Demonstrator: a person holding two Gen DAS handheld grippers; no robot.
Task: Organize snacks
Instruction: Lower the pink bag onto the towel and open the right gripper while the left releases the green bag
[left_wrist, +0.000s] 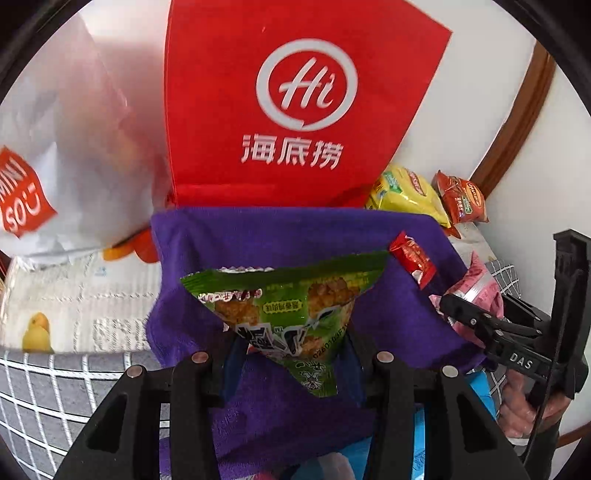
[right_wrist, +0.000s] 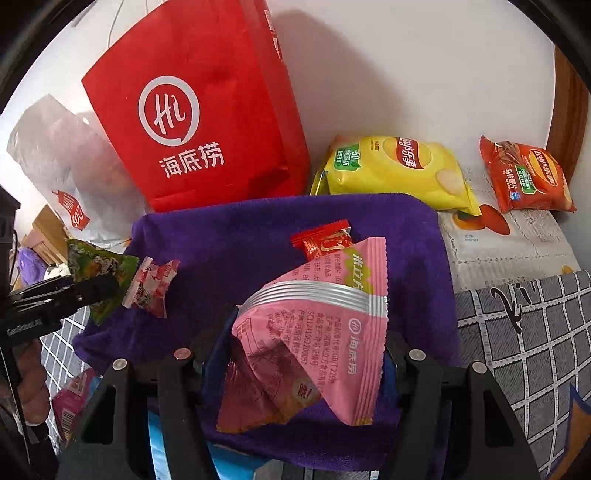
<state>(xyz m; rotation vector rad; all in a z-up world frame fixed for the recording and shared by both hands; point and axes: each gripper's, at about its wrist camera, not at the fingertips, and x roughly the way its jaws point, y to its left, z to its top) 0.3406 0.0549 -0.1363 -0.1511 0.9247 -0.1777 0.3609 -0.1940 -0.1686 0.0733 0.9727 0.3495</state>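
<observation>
Clearly each tool is pinching a packet by one corner: left tool (left_wrist: 291, 354) gripping the green snack (left_wrist: 288, 314), right tool (right_wrist: 295, 354) the pink packet (right_wrist: 314, 332); both are dangling over the purple towel (right_wrist: 258, 229) below and risk slipping free.

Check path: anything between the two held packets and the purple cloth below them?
Nothing visible blocks either one. The left tool grips the green packet over bare purple cloth. The right tool grips the pink packet; a small red candy lies on the cloth just beyond it, and a pink-white candy nearer the cloth's left edge.

White bag (left_wrist: 55, 122) blurred, contents unreadable.
</observation>
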